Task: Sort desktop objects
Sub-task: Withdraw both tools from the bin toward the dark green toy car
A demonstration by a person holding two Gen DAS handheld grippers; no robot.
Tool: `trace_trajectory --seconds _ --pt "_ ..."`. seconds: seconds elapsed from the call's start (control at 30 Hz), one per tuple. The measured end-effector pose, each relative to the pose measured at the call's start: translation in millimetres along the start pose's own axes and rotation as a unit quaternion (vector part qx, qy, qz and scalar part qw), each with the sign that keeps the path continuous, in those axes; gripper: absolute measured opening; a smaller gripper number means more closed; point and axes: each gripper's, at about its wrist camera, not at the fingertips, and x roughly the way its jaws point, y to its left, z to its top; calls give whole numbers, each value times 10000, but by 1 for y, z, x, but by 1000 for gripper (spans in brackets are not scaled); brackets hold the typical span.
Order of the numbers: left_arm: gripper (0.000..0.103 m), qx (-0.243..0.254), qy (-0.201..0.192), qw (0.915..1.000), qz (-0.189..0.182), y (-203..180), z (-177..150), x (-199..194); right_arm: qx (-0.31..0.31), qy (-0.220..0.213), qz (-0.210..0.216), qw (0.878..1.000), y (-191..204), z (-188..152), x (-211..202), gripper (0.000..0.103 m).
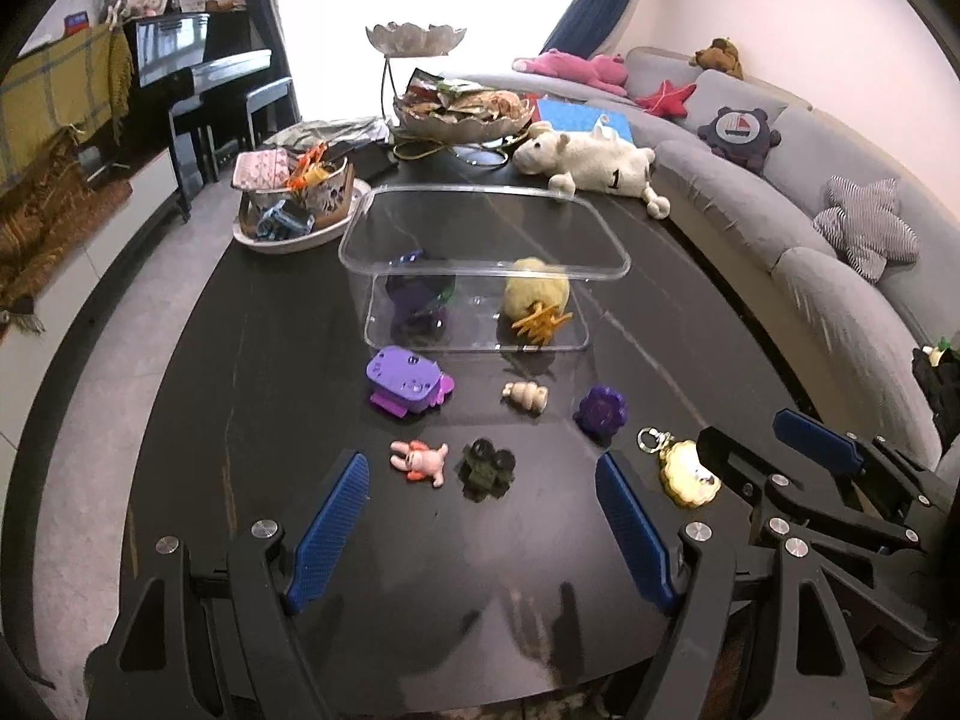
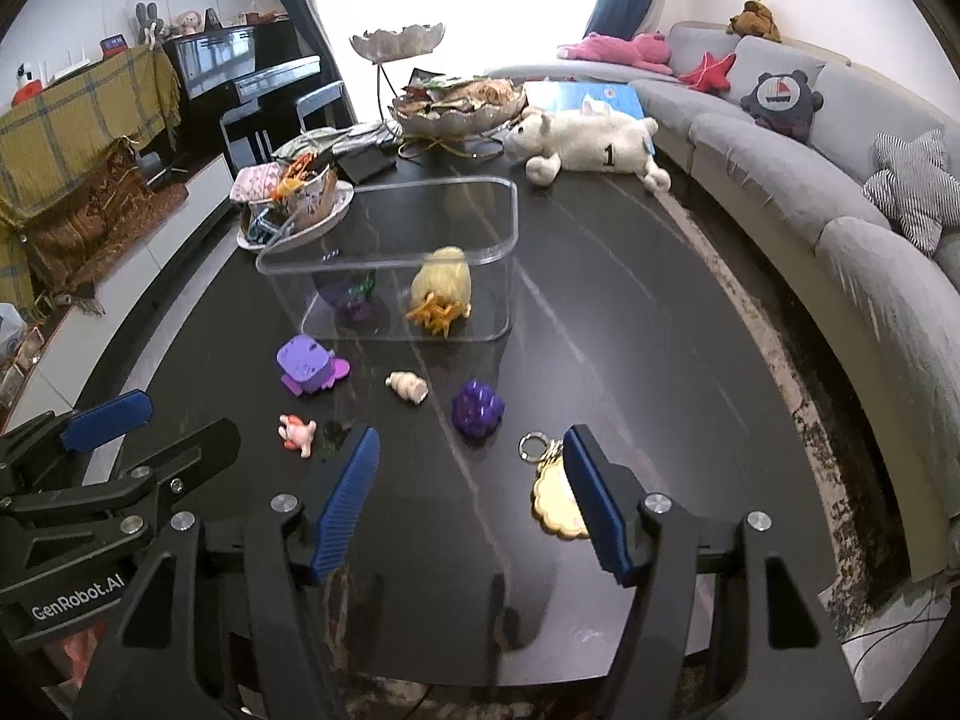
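We've got both grippers hanging low over the near end of the dark table (image 1: pixel 240 372), and neither one is holding anything. Our left gripper (image 1: pixel 480 468) has its blue fingers (image 1: pixel 327 531) spread wide apart. Just past their tips, roughly centered in the gap, sit the little pink figure (image 1: pixel 420 461) and the dark green toy (image 1: pixel 487 467), side by side and not touching either finger. Further out there's the purple block toy (image 1: pixel 405 385), the small beige figure (image 1: pixel 526 397) and the purple flower-shaped piece (image 1: pixel 601 410) in a loose row.

Our right gripper (image 2: pixel 471 441) is spread open too. The gold scalloped keychain (image 2: pixel 555 501) lies right against its right-hand finger, partly hidden behind it, so we can't say whether they actually touch. The purple flower piece sits just ahead of the gap, a bit left of center. The left finger's tip covers part of the green toy.

Beyond the loose stuff is the clear plastic bin (image 1: pixel 480 276), upright, with a fuzzy yellow toy (image 1: pixel 536 295) that has orange feet and a dark purple object (image 1: pixel 417 300) already inside. A white plush animal (image 1: pixel 588 163) lies on its side at the far end of the table, with a cluttered basket (image 1: pixel 294 198) on the far left.
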Motion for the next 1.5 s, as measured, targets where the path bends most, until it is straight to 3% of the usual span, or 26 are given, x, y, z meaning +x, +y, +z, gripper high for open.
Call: trace_trajectory --seconds 0.77,1.5 --pt "74 -85 413 9990 133 20 -17 42 -8 521 253 9983 11 -19 50 57" --pt "71 -512 485 9966 432 80 -26 57 -382 661 647 9950 69 -18 91 49"
